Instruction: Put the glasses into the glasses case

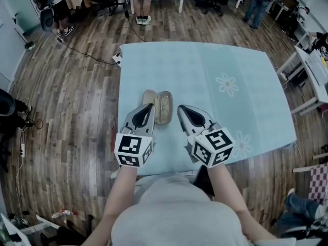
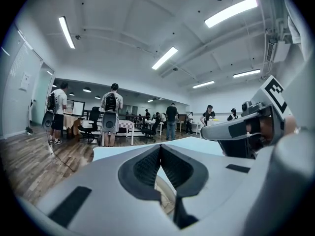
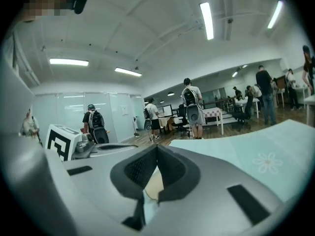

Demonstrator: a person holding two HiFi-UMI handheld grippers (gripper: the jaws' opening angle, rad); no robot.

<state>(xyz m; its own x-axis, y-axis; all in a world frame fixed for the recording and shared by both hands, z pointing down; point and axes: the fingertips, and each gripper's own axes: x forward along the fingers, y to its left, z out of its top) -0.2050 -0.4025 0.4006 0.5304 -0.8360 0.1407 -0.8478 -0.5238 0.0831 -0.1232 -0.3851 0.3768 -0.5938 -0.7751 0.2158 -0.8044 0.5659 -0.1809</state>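
Glasses (image 1: 164,107) lie in the right half of the open glasses case (image 1: 150,97), which sits between the tips of the 2 grippers. The left gripper (image 1: 150,107) has its jaws pressed together on nothing, with its tip at the case's left half. The right gripper (image 1: 180,108) is likewise closed and empty, and the case is just left of its tip. A pale blue flowered tablecloth (image 1: 246,76) spreads beneath them.
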